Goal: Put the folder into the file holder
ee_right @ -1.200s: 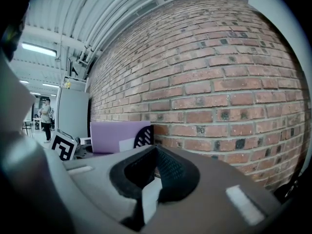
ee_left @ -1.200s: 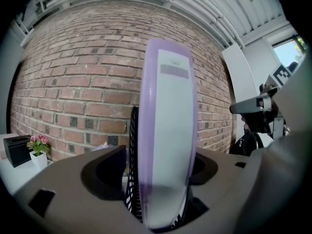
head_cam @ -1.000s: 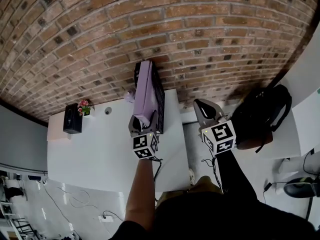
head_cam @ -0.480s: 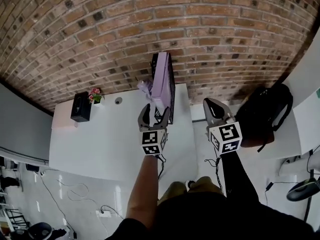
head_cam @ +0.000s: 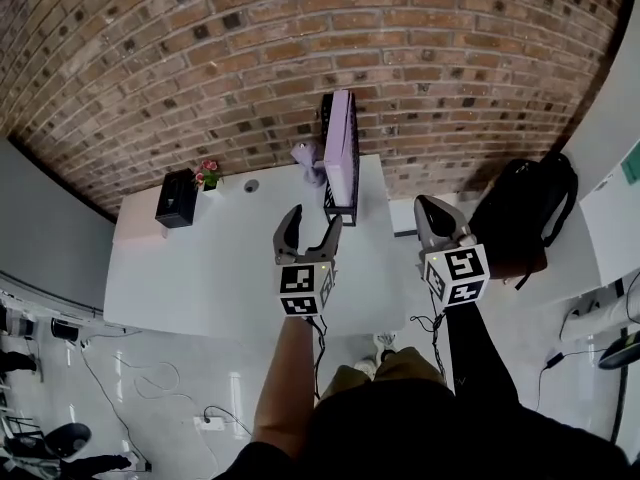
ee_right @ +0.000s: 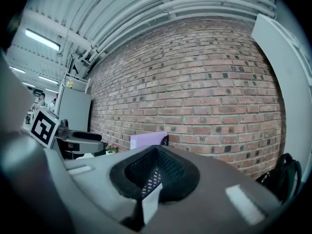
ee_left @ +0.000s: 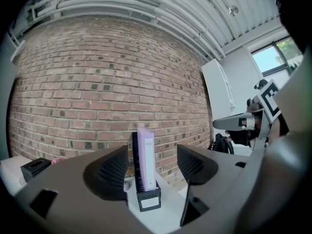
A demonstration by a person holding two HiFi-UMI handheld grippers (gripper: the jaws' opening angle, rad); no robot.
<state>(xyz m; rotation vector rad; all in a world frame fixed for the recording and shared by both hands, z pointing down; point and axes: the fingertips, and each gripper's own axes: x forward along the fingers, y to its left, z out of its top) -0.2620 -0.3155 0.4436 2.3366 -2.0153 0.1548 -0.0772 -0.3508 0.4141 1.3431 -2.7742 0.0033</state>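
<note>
A lilac folder [head_cam: 341, 147] stands upright inside the black file holder [head_cam: 330, 204] at the back right of the white table [head_cam: 200, 268], against the brick wall. In the left gripper view the folder [ee_left: 145, 157] rises out of the holder [ee_left: 148, 199] straight ahead between my jaws. My left gripper [head_cam: 308, 227] is open and empty, hanging over the table a short way in front of the holder. My right gripper [head_cam: 437, 215] is shut with nothing in it, off the table's right edge. In the right gripper view only the folder's top [ee_right: 147, 140] shows.
A black box [head_cam: 176, 197] and a small pot of pink flowers [head_cam: 208, 174] stand at the table's back left, with a small round thing [head_cam: 250, 185] beside them. A black backpack [head_cam: 520, 218] sits on the floor at the right. Cables [head_cam: 150, 398] lie on the floor.
My left gripper has let go of the folder, opened and drawn back from the holder. The folder now stands upright in the holder. The right gripper stayed shut and hardly moved.
</note>
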